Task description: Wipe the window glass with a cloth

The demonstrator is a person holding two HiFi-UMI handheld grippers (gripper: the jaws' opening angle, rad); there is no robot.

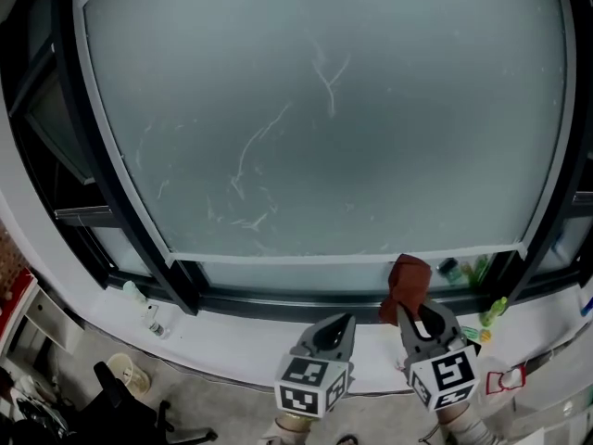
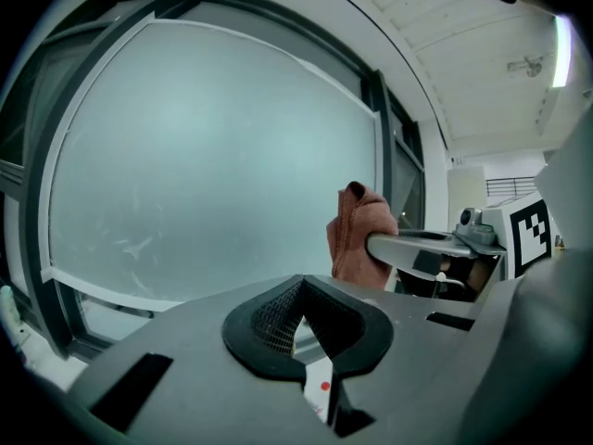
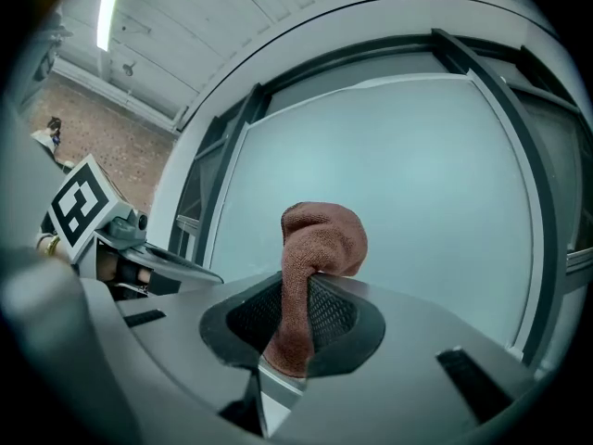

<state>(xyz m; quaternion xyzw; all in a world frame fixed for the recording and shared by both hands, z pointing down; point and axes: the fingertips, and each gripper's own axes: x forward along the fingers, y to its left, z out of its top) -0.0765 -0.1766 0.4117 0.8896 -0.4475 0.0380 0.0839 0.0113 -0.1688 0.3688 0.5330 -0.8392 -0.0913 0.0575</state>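
Note:
The window glass (image 1: 324, 109) is a big frosted pane with pale streaks, and it fills the head view. My right gripper (image 1: 417, 315) is shut on a reddish-brown cloth (image 1: 406, 286), held just below the pane's lower edge. In the right gripper view the cloth (image 3: 320, 235) bunches up out of the right gripper (image 3: 301, 281), with the glass (image 3: 398, 184) behind it. My left gripper (image 1: 335, 327) hangs beside it on the left, shut and holding nothing. In the left gripper view, beyond the left gripper (image 2: 301, 290), the cloth (image 2: 357, 235) shows to the right of the glass (image 2: 213, 156).
A dark window frame (image 1: 111, 184) surrounds the pane above a white sill (image 1: 232, 346). Small green bottles (image 1: 494, 310) stand on the sill at the right, a small white bottle (image 1: 153, 321) at the left. A black chair (image 1: 120, 397) is on the floor at the lower left.

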